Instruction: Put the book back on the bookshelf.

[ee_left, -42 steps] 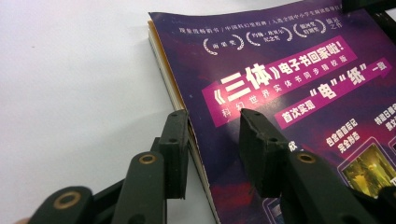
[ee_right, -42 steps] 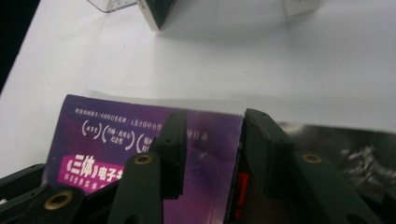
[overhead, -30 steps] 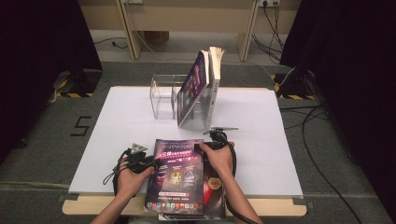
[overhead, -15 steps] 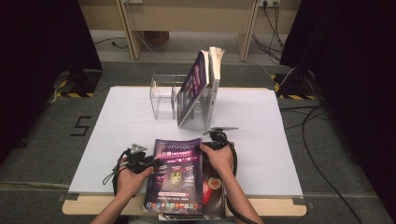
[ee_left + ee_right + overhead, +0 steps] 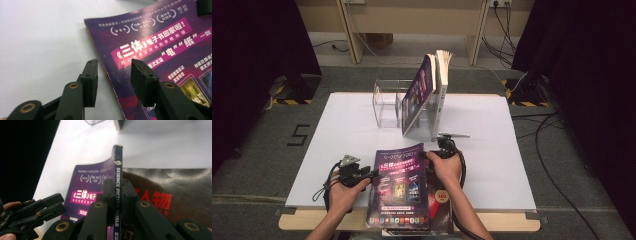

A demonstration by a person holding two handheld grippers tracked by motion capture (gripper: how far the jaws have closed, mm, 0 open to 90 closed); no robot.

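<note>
Two magazines stacked at lower centre, two leaning upper centre.
My right tongs (image 5: 116, 195) have just closed, pinching the purple glossy magazine's (image 5: 401, 187) spine; left tongs (image 5: 113, 77) have just been opening, straddling its edge, beside the clear acrylic rack (image 5: 387, 102) on the white worktop (image 5: 492, 150).

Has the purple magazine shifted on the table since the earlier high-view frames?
No. The purple magazine lies at the same spot below the clear rack; its right edge is clamped in the right gripper.
</note>
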